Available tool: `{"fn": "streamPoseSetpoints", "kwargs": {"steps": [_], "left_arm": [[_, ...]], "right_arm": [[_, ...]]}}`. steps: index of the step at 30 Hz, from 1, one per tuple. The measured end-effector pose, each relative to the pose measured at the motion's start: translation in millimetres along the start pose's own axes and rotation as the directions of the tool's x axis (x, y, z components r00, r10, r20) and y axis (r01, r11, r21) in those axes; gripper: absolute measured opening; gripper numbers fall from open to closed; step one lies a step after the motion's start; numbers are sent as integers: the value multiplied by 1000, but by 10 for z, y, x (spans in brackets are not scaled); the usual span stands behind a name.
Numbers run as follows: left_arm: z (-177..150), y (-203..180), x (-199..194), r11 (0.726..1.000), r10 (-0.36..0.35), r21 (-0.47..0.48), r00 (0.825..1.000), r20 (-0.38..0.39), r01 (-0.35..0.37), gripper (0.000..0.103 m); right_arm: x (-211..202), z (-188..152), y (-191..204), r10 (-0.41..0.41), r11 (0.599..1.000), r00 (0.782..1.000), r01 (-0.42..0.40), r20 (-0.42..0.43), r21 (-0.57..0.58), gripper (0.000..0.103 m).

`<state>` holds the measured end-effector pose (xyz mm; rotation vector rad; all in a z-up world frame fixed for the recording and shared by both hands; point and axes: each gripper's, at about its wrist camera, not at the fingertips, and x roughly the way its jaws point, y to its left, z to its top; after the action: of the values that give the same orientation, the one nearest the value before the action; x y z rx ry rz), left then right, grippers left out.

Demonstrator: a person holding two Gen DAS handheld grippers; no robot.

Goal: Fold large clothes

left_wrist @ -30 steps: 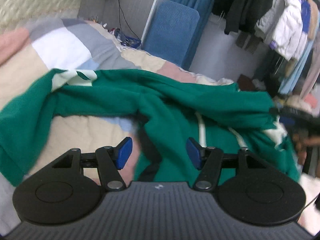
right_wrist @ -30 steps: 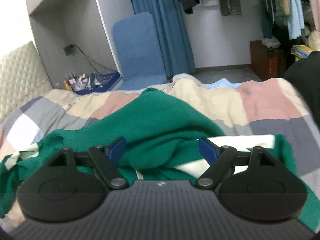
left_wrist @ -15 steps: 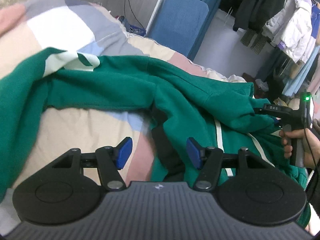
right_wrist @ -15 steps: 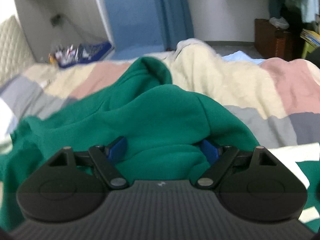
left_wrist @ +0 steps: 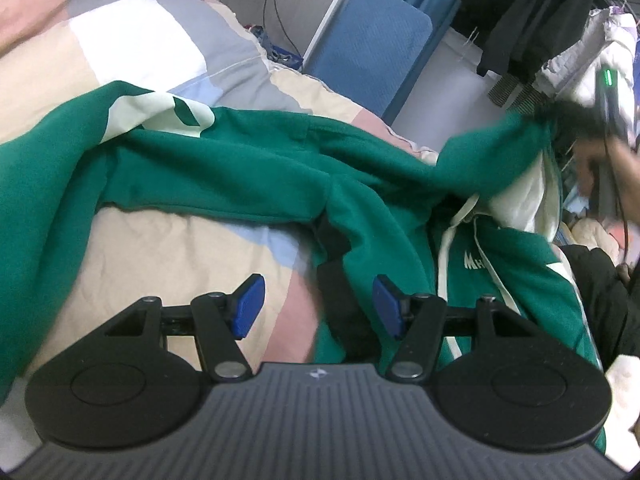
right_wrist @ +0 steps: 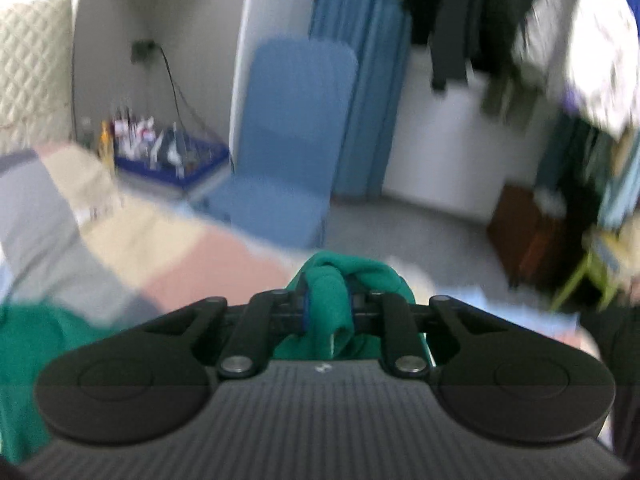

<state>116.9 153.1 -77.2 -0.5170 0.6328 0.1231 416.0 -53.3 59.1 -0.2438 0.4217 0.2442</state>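
Closing its jaws on a bunched fold of the green hoodie (right_wrist: pixel 332 300), the right gripper (right_wrist: pixel 326 306) lifts it off the patchwork quilt (left_wrist: pixel 160 248), while the left gripper (left_wrist: pixel 316 308) hovers with jaws apart and empty above the sprawled garment.

**Camera placement**

Left wrist view: mounted behind the left claw (left_wrist: pixel 316 311), angled down, close over the bed (left_wrist: pixel 160 256) and hoodie (left_wrist: pixel 248 168). Right wrist view: behind the right claw (right_wrist: pixel 327 307), raised, facing the room's far wall, blurred. Shared: hoodie, bed, blue chair (right_wrist: pixel 292 136), curtain (right_wrist: pixel 360 60), hanging clothes (left_wrist: pixel 532 20).
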Motion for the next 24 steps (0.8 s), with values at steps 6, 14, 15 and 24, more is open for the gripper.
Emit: {"fn": "streamPoseSetpoints", "kwargs": {"steps": [6,14,15,24], "left_arm": [[87,166,251,1000,11,0,1000,8,-11,65],[143,363,784,1000,-20,-9,999,-25,20,65],[128,376,845,1000,-20,-1,999,-28,19,65],[40,367,1167,998,-19,51,1000,3,19,65]], "right_arm": [[473,841,641,-6,997,988,19,157,-79,18],[1480,1043,1172,-20,999,987,28,158,-43,18],[1616,994,1216,-10,999,989,17,147,-41,19],[2251,477,1439,67,998,997,-67,35,15,74]]}}
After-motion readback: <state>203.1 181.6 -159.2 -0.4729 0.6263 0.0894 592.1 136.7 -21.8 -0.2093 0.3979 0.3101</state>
